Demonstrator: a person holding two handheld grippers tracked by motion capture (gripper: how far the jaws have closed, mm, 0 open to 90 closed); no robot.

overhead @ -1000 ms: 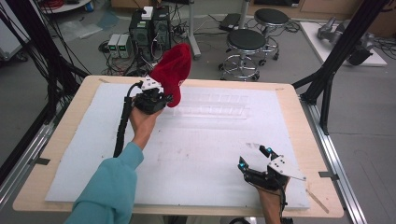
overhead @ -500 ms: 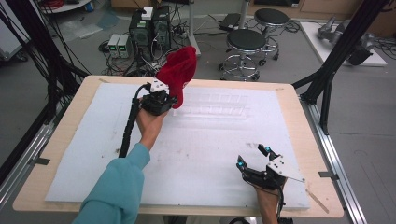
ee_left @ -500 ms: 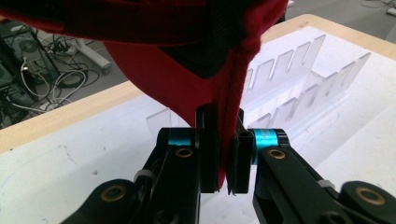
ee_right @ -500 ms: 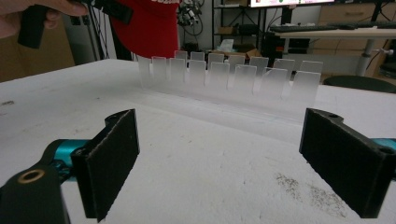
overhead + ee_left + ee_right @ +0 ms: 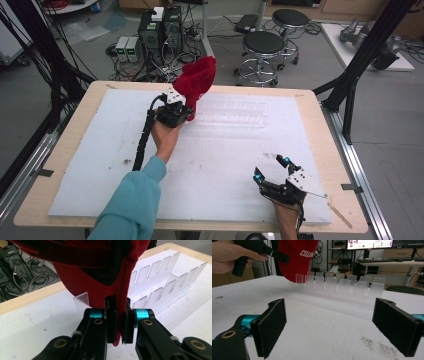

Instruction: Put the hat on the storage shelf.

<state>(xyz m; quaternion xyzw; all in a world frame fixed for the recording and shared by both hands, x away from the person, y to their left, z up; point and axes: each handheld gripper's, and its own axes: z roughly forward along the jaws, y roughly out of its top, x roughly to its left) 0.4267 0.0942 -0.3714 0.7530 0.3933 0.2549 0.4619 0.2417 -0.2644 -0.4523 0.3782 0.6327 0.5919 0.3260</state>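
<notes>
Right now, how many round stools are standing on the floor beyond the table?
2. One black-topped stool stands just past the table's far edge, near the middle. The other stool is farther back and slightly right of it. More may be hidden outside the high view.

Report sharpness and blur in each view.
High view: evenly lit, soft; the clear plastic slotted rack barely shows. Left gripper view: the red fabric cap looms close and dark above. Right gripper view: the right gripper's black pads blur, rack sharper.

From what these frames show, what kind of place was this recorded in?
Probably a lab or workshop set up for recording. Computer towers with tangled cables sit on the floor behind the table, round stools stand nearby, and desks with a monitor line the far wall.
</notes>
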